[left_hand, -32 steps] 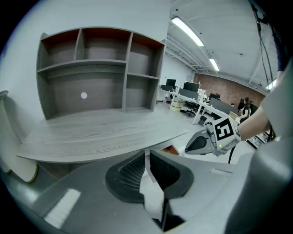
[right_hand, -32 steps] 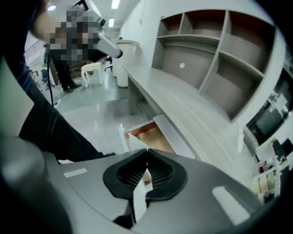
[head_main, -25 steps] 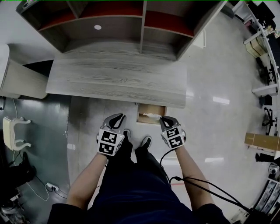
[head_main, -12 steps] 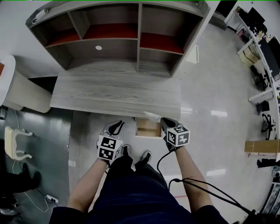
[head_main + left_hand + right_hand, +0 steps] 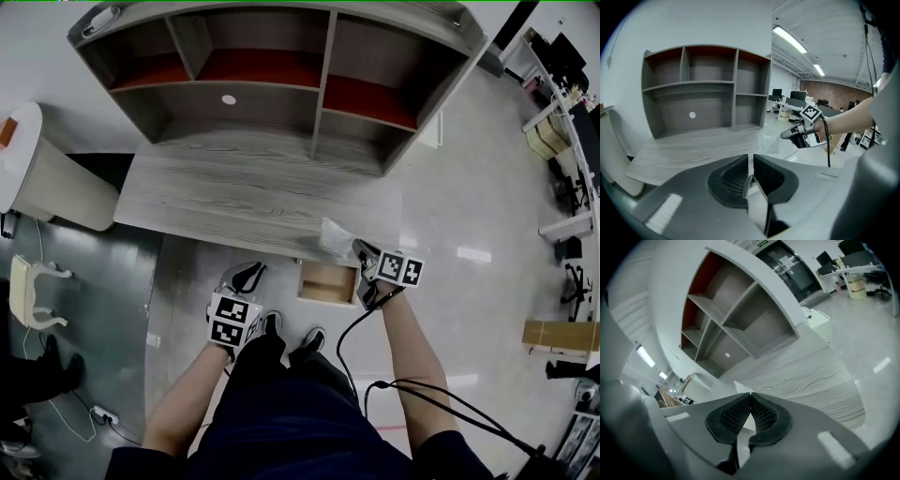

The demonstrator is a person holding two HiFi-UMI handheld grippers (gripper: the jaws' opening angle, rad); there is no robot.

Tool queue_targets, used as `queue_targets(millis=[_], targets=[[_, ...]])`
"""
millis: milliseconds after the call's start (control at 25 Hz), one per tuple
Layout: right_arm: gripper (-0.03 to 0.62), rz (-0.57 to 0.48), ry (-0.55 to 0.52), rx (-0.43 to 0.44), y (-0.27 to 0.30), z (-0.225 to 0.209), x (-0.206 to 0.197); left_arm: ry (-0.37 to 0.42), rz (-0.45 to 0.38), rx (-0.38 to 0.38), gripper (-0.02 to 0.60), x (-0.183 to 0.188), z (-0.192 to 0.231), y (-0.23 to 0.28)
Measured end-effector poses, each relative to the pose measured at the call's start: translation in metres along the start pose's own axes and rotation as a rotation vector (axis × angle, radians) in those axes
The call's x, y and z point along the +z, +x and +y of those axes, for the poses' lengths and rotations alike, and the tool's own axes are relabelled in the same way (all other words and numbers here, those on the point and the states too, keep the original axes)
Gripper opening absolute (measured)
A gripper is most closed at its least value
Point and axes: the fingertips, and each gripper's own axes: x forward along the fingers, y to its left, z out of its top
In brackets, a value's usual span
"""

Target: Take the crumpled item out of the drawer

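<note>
The crumpled item (image 5: 336,236), a pale see-through wad, hangs over the front edge of the grey wooden desk (image 5: 225,202). My right gripper (image 5: 359,248) is shut on it, with the wad sticking out past the fingertips. The right gripper view shows white material (image 5: 739,388) pinched between the right gripper's (image 5: 750,395) pads. Below, the small wooden drawer (image 5: 326,300) stands pulled out with nothing visible inside. My left gripper (image 5: 251,270) hangs shut and holding nothing, left of the drawer. From the left gripper (image 5: 750,157) I see the wad (image 5: 769,143) and the right gripper (image 5: 786,135).
A grey shelf unit (image 5: 281,84) with red-backed compartments stands at the back of the desk. A white rounded bin (image 5: 42,178) sits at the left, and a pale chair (image 5: 33,291) lies on the floor below it. A black cable (image 5: 349,347) trails from the right gripper. Office desks fill the far right.
My right gripper has risen out of the drawer with the crumpled item and moved up over the desk's front edge. The left gripper has hardly moved.
</note>
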Motion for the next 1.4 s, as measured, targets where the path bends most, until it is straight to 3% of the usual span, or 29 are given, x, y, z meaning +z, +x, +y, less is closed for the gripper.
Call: queue_targets(millis=[200, 520, 800, 1040, 1400], targets=[[0.008, 0.002, 0.035, -0.071, 0.018, -0.026, 0.014, -0.025, 0.03, 0.033, 0.037, -0.013, 0.016, -0.002], [0.014, -0.018, -0.005, -0.165, 0.037, -0.057, 0.031, -0.07, 0.054, 0.058, 0.037, -0.026, 0.034, 0.002], [0.11, -0.065, -0.052, -0.229, 0.033, -0.065, 0.041, -0.071, 0.065, 0.043, 0.037, -0.027, 0.035, 0.012], [0.124, -0.143, -0.148, -0.278, 0.01, -0.058, 0.061, -0.044, 0.034, 0.013, 0.037, -0.007, 0.026, 0.025], [0.124, -0.307, -0.325, -0.25, -0.04, 0.008, 0.103, 0.022, -0.05, -0.015, 0.037, 0.043, 0.016, 0.038]])
